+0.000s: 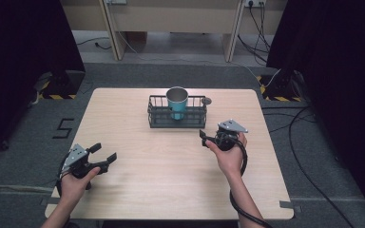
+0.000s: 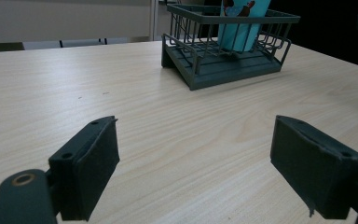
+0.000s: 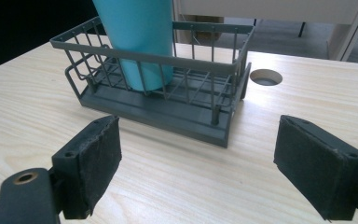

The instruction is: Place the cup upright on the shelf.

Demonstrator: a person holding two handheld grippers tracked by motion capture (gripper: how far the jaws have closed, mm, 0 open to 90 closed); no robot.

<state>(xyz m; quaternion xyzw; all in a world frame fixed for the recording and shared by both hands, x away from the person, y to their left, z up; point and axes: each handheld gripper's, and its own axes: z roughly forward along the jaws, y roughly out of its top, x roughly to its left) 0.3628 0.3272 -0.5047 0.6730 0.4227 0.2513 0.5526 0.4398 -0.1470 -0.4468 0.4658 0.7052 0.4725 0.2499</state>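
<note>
While jaws gape, both grippers (image 1: 104,157) (image 1: 204,137) hover above table (image 1: 171,180).

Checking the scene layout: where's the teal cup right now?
In the high view the teal cup stands upright inside the dark wire basket at the table's far centre, ahead and left of the right gripper.

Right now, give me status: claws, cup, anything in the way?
Left claw open, empty, near table edge. Right claw open, empty, facing the wire basket. Teal cup upright inside basket. Table between is bare.
</note>
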